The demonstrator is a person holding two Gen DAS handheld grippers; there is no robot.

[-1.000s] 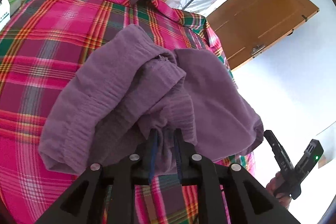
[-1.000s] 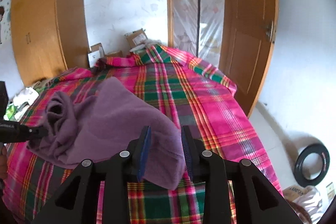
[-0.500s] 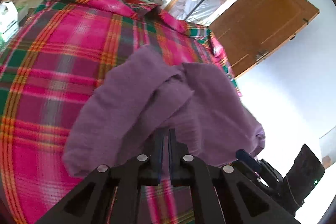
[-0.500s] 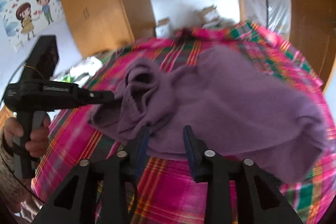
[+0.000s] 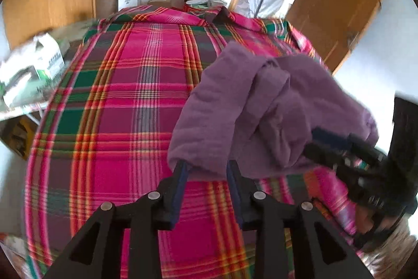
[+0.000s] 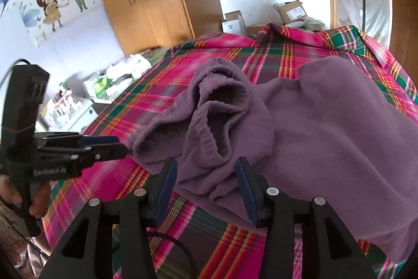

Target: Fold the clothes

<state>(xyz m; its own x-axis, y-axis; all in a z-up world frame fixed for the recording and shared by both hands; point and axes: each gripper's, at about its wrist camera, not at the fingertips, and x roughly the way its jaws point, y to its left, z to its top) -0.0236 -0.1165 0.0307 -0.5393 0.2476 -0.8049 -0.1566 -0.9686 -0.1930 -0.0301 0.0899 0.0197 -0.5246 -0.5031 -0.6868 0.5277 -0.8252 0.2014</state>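
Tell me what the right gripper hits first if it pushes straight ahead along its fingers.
Most likely the purple garment: its bunched near edge lies directly ahead of the open right gripper, on the plaid bedspread. Depth is uncertain, but nothing else shows in that line.

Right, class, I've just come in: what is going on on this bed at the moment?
A person is folding a purple garment on a bed covered with a plaid sheet, with tongs in each hand. The left tongs are open, their tips at the garment's near edge. The right tongs are open too, either side of a bunched fold near the ribbed opening. Neither holds the cloth right now. The garment is rumpled, not yet folded flat.
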